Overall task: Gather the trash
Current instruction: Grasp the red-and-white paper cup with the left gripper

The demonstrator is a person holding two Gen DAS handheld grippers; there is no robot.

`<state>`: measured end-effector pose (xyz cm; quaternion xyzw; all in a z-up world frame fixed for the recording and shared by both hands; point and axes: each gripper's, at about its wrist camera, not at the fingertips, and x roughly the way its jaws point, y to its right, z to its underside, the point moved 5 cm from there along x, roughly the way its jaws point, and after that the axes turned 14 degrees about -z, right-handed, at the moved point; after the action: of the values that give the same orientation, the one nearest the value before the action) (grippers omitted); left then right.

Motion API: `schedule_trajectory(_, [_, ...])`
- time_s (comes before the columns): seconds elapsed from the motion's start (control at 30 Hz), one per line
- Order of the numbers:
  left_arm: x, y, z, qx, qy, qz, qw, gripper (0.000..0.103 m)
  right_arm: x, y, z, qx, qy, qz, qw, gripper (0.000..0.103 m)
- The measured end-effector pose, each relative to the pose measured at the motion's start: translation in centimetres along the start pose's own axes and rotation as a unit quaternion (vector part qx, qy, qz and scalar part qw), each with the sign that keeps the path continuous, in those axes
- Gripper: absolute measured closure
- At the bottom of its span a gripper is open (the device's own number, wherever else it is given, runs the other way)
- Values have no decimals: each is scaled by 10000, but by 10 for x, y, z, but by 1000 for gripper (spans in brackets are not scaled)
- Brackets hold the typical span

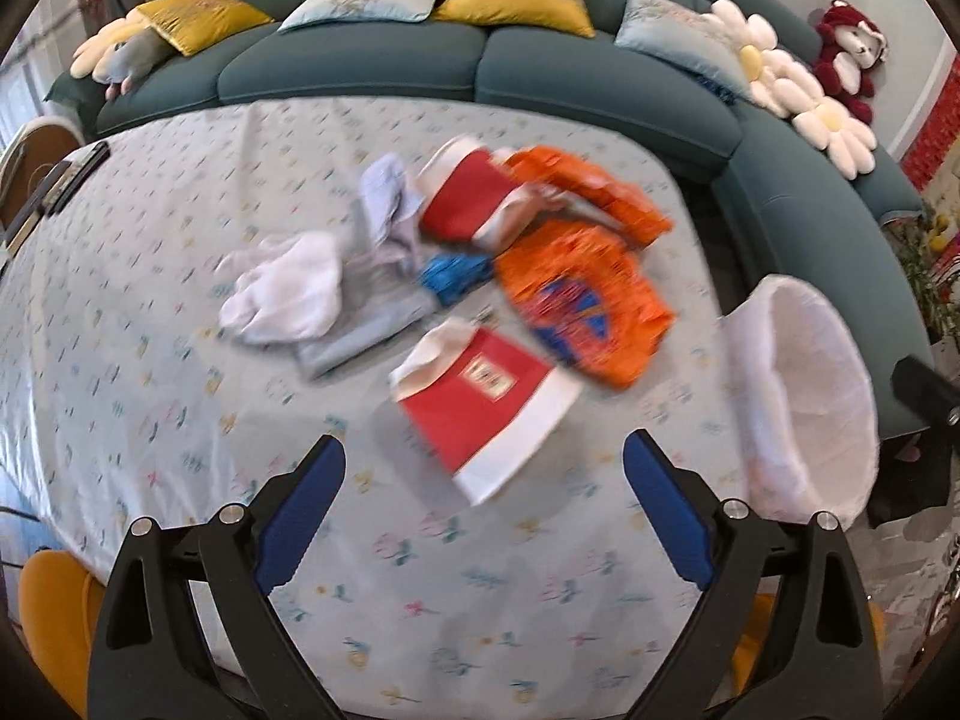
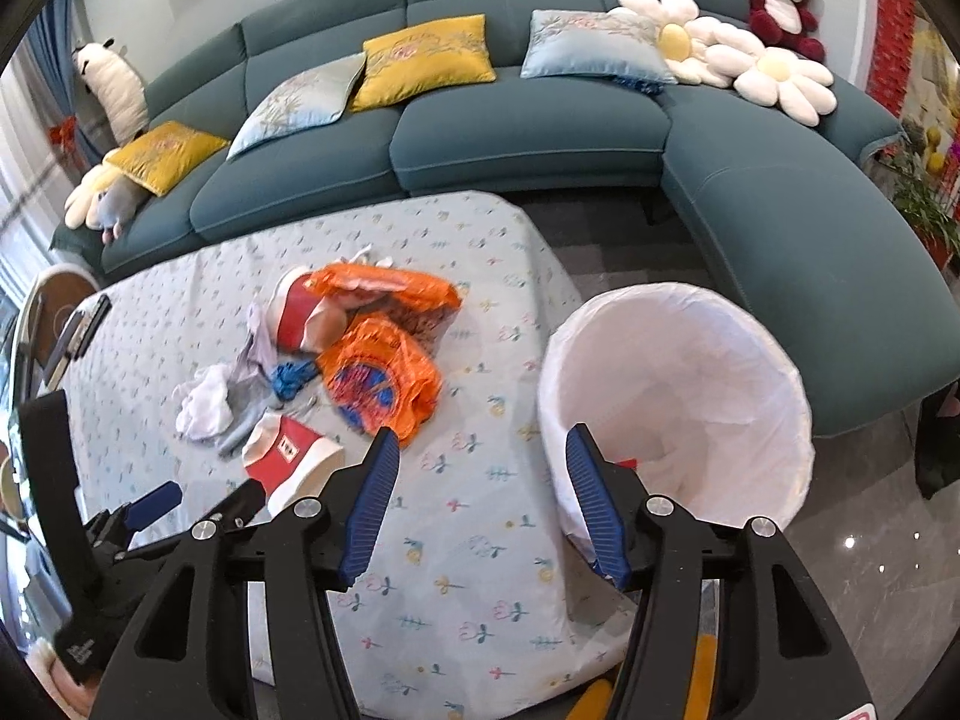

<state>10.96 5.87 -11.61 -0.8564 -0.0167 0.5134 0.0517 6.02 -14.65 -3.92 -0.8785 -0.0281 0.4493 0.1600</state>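
Note:
A pile of trash lies on the flower-print tablecloth (image 1: 180,420): a red-and-white paper cup (image 1: 480,402) on its side nearest me, a second cup (image 1: 468,198) behind it, two orange snack bags (image 1: 576,300), a blue wrapper (image 1: 453,276), white tissue (image 1: 282,288) and pale crumpled paper (image 1: 384,210). My left gripper (image 1: 486,444) hangs open just short of the near cup, with nothing between its fingers. My right gripper (image 2: 480,435) is open and empty over the table's right edge, beside the white-lined bin (image 2: 690,360). In the right wrist view the left gripper (image 2: 198,498) sits by the near cup (image 2: 288,462).
A teal corner sofa (image 2: 528,138) with yellow and pale blue cushions curves behind and to the right of the table. Dark remotes (image 1: 72,180) lie at the table's far left edge. A yellow chair (image 1: 54,612) stands at the near left. Grey tiled floor (image 2: 870,570) surrounds the bin.

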Motion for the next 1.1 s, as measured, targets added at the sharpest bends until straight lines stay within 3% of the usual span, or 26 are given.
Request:
schedule_trajectory(0.2, [26,-9,17,-14,-205,-93,9997,14,21,-15,7,-114,-203,-19,9997,47])
schedule_trajectory(0.47, [47,5,25,300,-173,-158,9993,17,43,-22,12,-171,-443,-13,9989,47])
schedule_trajectory(0.7, [66,4,24,243,-275,-121,9993,42,64,-20,16,-148,-635,-30,9979,47])
schedule_trajectory(0.77, [69,3,23,228,-311,-67,9992,54,71,-19,15,-110,-683,-43,9976,47])
schedule_trajectory(0.83, [71,2,22,255,-362,24,9990,79,79,-17,15,-69,-720,-87,9973,47])
schedule_trajectory(1.1, [63,-8,8,48,-260,98,9996,91,123,-18,-2,-22,-852,-220,9961,47])
